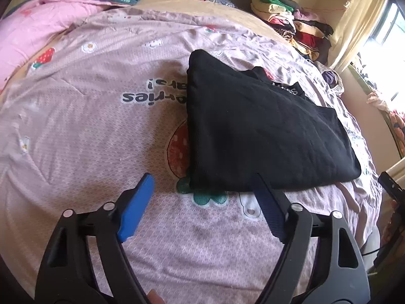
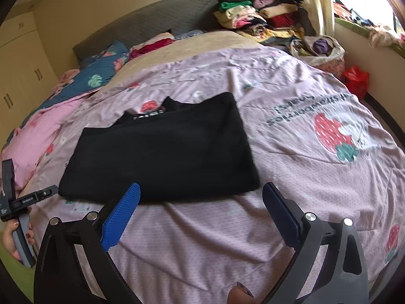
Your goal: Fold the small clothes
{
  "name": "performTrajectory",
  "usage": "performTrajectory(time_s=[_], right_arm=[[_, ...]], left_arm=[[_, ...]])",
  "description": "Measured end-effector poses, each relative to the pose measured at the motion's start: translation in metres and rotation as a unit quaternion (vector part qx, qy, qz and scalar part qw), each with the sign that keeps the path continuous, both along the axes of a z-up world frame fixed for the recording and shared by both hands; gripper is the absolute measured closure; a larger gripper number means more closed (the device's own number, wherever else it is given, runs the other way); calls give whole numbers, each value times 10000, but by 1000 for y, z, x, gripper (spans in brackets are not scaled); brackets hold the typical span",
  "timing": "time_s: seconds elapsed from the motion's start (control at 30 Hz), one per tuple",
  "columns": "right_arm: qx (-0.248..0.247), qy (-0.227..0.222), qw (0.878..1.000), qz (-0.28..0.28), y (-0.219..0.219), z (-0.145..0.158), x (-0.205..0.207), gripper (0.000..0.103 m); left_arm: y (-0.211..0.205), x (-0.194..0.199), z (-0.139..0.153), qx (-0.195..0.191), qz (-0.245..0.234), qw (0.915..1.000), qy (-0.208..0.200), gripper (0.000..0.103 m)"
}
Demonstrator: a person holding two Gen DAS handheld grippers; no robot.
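A black garment (image 1: pixel 258 129) lies folded into a flat rectangle on the lilac strawberry-print bedspread (image 1: pixel 88 126). In the left wrist view my left gripper (image 1: pixel 202 185) stands open just short of the fold's near edge, with nothing between its blue pads. The right wrist view shows the same black garment (image 2: pixel 162 152) just beyond my right gripper (image 2: pixel 202 195), which is wide open and holds nothing; its left pad (image 2: pixel 121 215) reaches the near hem. The bedspread (image 2: pixel 291 157) stretches around it. A hand holding the left gripper's handle (image 2: pixel 17 228) shows at the left edge.
A pile of folded clothes (image 2: pixel 263 17) is stacked at the head of the bed by the curtain. A pink quilt (image 1: pixel 33 33) and a blue leaf-print pillow (image 2: pixel 93 76) lie along the left side. A red bag (image 2: pixel 357 78) sits on the floor by the wall.
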State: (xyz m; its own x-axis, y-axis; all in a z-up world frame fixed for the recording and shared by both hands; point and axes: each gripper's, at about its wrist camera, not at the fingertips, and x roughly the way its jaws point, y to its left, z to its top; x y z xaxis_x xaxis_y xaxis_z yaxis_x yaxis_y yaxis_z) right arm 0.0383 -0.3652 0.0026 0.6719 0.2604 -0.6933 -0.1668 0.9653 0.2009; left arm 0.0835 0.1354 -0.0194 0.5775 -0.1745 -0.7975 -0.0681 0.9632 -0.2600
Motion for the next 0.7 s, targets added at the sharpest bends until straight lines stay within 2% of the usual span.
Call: performTrajectory(time_s=[0.07, 0.17, 0.7], right_arm=[[-60, -49, 9999, 100, 11, 4, -3, 5], [-162, -130, 9994, 270, 28, 8, -8, 5], [-440, -365, 9933, 1003, 101, 23, -30, 5]], left_arm=[[0, -3, 4, 20, -5, 10000, -25, 17], [1, -8, 8, 16, -2, 10000, -59, 12], [20, -30, 26, -6, 105, 9995, -306, 10]])
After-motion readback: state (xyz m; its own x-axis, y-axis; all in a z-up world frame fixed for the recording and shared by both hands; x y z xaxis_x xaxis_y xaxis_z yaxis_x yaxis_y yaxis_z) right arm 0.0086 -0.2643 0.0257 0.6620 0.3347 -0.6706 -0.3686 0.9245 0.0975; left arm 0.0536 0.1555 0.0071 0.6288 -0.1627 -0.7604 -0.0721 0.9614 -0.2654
